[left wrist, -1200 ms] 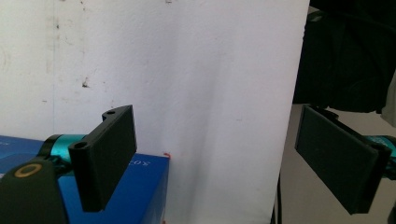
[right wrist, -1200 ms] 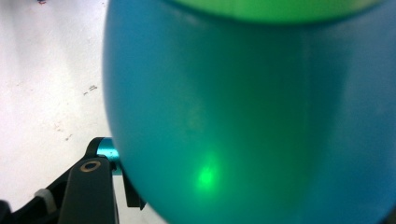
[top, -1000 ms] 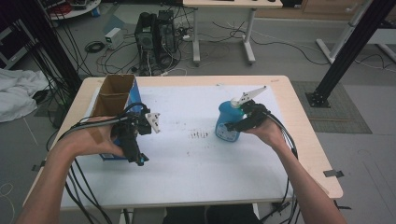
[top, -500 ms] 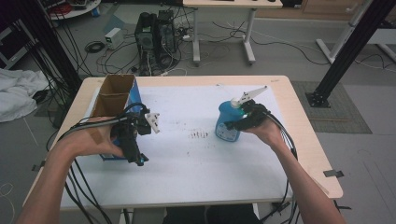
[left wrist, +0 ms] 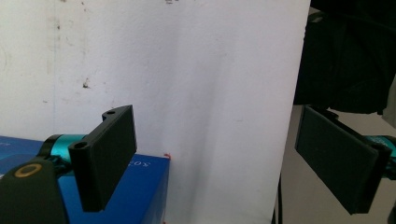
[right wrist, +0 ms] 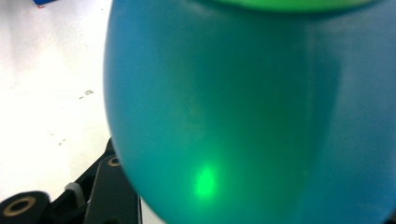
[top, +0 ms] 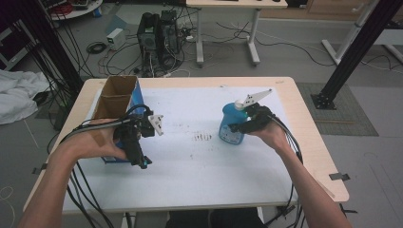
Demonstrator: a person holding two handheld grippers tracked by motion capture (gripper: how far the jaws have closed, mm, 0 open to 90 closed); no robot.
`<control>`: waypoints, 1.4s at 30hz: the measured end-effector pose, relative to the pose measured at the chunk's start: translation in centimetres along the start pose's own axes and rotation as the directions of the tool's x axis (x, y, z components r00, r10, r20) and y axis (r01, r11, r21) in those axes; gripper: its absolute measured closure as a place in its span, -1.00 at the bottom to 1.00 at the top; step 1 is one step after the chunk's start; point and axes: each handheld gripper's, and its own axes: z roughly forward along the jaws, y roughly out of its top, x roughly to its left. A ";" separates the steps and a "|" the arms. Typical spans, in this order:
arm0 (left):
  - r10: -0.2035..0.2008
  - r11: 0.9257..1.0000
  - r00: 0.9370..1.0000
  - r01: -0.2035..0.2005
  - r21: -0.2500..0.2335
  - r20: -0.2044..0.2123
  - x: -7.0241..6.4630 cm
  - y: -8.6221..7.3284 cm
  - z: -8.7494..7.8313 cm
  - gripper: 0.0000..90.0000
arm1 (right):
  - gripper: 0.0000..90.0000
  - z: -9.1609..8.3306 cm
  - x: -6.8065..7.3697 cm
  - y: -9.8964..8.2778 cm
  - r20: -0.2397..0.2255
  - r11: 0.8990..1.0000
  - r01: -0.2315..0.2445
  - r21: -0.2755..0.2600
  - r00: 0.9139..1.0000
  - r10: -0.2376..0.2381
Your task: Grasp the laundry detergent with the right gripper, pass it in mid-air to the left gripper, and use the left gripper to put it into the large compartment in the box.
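R gripper (top: 237, 126) has just been closing & now pinches the blue bottle (top: 231, 124), upright toward the table's (top: 304, 142) right edge. Grip done, lift & carry left. Bottle sits right betw my jaws. L gripper (top: 141, 161) spread, empty, by the blue box (top: 116, 95) near left edge.

The left hand (top: 102, 142) rests at about 9 o'clock on the table, its forearm coming up from 7 o'clock. Its black two-jaw left gripper (top: 142, 161) points toward 5 o'clock with jaws wide apart. The right hand (top: 271, 135) sits at 3 o'clock. Its black right gripper (top: 236, 127) points toward 9 o'clock, and its jaws have just been closing on something.
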 end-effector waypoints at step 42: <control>-0.021 0.986 0.999 0.025 -0.166 0.029 3.4 10.0 -3.0 -0.72 | 0.04 -1.2 9.0 6.3 -0.272 0.958 0.286 -0.021 0.920 -0.281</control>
